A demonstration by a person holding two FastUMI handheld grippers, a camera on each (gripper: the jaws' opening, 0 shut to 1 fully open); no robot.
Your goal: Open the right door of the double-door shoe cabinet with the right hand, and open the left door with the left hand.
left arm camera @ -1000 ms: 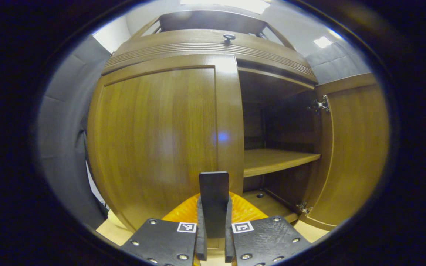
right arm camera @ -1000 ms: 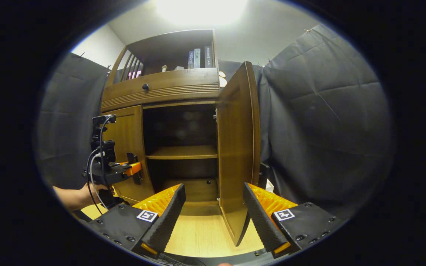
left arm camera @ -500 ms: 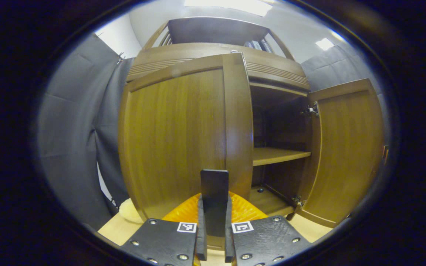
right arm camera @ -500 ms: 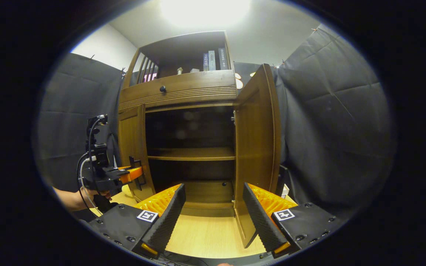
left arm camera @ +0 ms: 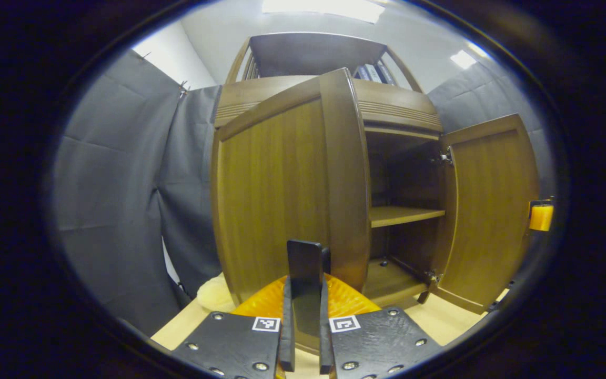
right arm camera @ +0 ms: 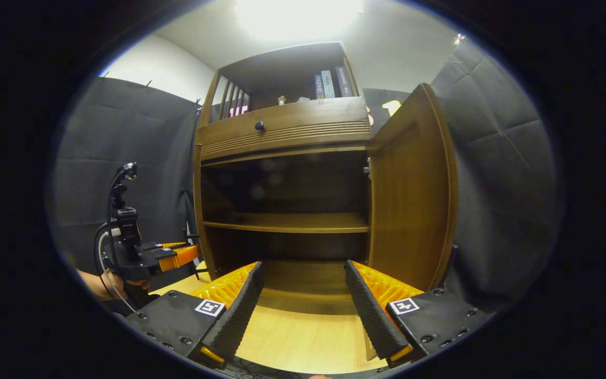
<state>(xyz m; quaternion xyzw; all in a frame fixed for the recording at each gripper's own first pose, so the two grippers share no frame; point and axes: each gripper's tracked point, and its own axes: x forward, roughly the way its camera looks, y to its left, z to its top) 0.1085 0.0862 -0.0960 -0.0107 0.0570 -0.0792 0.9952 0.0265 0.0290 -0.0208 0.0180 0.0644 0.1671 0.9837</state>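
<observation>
The left gripper (left arm camera: pixel 303 316) is pinched tight on the flat dark handle (left arm camera: pixel 305 273) of the left door (left arm camera: pixel 276 189), which stands swung out from the shoe cabinet (right arm camera: pixel 287 131). If it pulls crooked, the smooth handle might slip free. The right gripper (right arm camera: pixel 303 310) has its ridged fingers wide apart, holding nothing, below the open right door (right arm camera: pixel 413 195). The wood looks shiny brown.

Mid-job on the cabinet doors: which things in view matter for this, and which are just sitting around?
In play:
left door, swung out
its handle, clamped by the left gripper
right door, open
right gripper, open, off the door

Lying about:
books on the top shelf
drawer knob
pale soft thing by the cabinet's foot
</observation>
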